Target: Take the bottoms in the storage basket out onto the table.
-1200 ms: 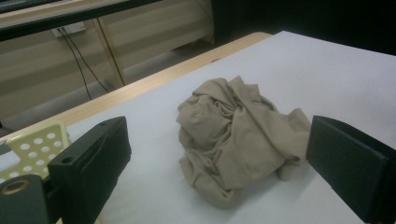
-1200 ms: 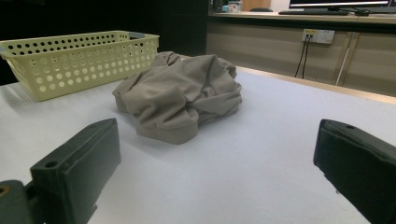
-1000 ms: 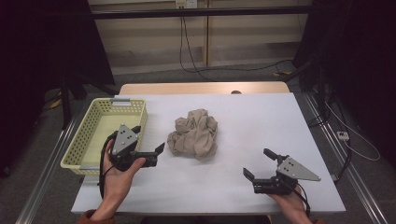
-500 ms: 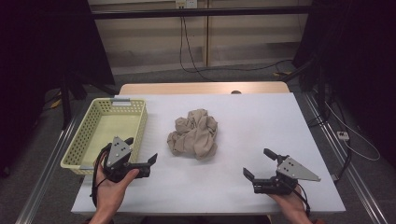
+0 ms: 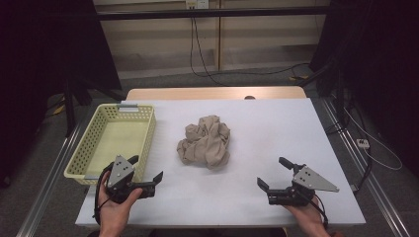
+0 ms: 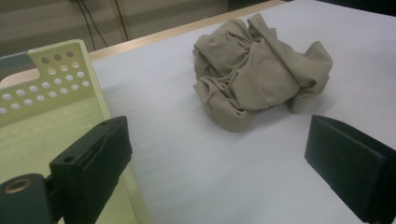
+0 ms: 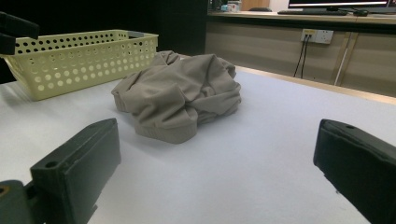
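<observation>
A crumpled beige cloth [image 5: 205, 143] lies in a heap at the middle of the white table [image 5: 296, 128]. My left gripper [image 5: 146, 169] is held at the front left, beside the near right corner of a yellow basket [image 5: 113, 140]. It is open and holds nothing. In the left gripper view the cloth [image 6: 261, 70] lies ahead between the wide jaws of that gripper [image 6: 219, 140]. My right gripper [image 5: 273, 173] rests at the front right, open, pointing towards the cloth [image 7: 180, 93]. Nothing sits between the right gripper's [image 7: 217, 140] jaws.
The perforated yellow basket [image 7: 84, 60] stands empty along the table's left edge, its wall [image 6: 60, 70] close to my left jaw. Beyond the table's far wooden edge [image 5: 212, 94] are cables, a floor and dark curtains.
My left gripper has drawn back from beside the cloth towards the table's near edge and slightly left. The right gripper and the cloth have not moved.
</observation>
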Demonstrator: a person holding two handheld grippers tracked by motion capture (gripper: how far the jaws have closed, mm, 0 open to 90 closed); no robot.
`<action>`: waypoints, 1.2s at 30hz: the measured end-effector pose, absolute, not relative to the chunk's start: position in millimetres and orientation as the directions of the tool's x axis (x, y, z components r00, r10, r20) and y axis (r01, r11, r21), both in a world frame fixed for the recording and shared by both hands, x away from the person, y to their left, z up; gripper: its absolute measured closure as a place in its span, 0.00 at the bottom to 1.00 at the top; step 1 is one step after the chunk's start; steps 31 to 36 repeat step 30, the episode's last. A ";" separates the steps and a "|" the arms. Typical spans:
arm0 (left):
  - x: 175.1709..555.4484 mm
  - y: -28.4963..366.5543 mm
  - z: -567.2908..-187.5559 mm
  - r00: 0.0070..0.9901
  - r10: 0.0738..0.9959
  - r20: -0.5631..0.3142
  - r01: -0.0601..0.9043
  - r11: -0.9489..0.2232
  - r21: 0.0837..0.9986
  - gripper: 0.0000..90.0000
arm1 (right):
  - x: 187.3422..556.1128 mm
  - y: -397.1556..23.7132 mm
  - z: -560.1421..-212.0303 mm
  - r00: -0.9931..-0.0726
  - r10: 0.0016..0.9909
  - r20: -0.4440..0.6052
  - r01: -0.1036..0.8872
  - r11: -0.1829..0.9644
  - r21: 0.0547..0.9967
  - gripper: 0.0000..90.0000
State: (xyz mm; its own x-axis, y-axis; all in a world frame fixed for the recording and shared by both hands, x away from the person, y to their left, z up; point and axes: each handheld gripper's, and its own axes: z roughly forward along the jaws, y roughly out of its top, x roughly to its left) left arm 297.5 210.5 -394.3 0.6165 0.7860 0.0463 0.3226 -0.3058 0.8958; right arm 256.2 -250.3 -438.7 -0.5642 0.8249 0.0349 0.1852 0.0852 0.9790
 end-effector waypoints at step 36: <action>294.1 221.9 -411.8 0.573 0.819 0.027 0.315 -0.251 0.915 0.08 | 256.9 -248.8 -439.2 -0.574 0.818 0.034 0.188 0.092 0.978 0.01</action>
